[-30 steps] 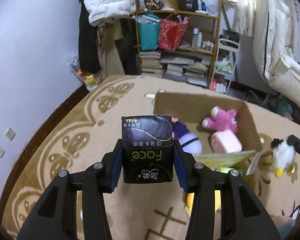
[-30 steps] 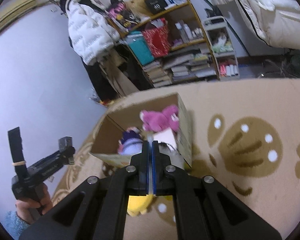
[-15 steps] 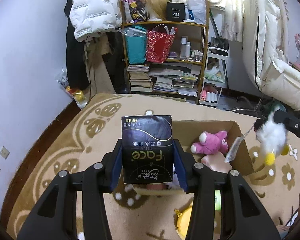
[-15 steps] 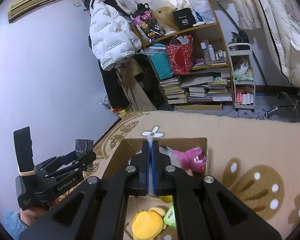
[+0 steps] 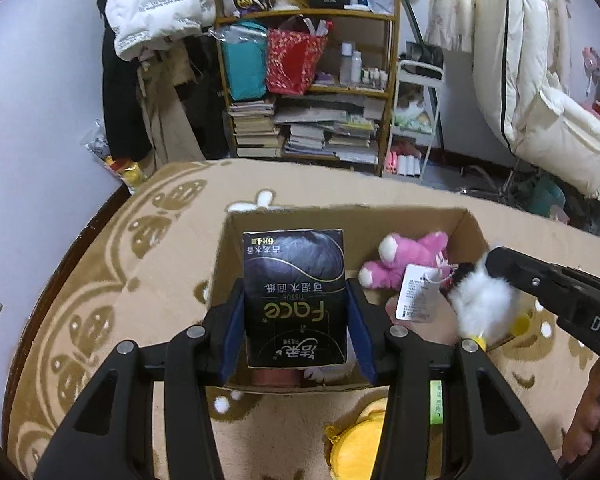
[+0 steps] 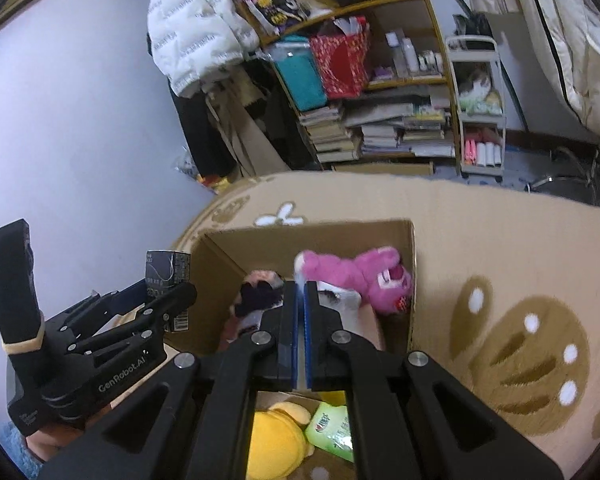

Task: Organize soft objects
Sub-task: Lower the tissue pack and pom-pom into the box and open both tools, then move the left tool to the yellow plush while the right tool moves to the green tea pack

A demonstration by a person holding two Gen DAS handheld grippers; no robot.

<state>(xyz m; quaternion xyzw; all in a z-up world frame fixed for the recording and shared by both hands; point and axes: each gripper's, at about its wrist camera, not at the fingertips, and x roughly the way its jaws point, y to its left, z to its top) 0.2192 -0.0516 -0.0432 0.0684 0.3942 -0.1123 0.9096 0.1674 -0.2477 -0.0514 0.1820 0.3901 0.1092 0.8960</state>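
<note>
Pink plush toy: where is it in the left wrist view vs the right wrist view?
Left wrist view: pink plush toy right of centre, inside the cardboard box, right of the tissue pack held by the left gripper.
Right wrist view: centre, inside the box by its right wall, just beyond the right gripper.
Shared landmark: the cardboard box.

Tissue pack [image 5: 295, 296] above cardboard box [image 5: 470, 224]

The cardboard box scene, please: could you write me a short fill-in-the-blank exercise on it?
1. The left gripper clamps a black ____ pack.
2. The plush bear lying in the cardboard box is ____.
3. The right gripper holds a small white-and-black plush above the ____.

Missing words: tissue; pink; box
</note>
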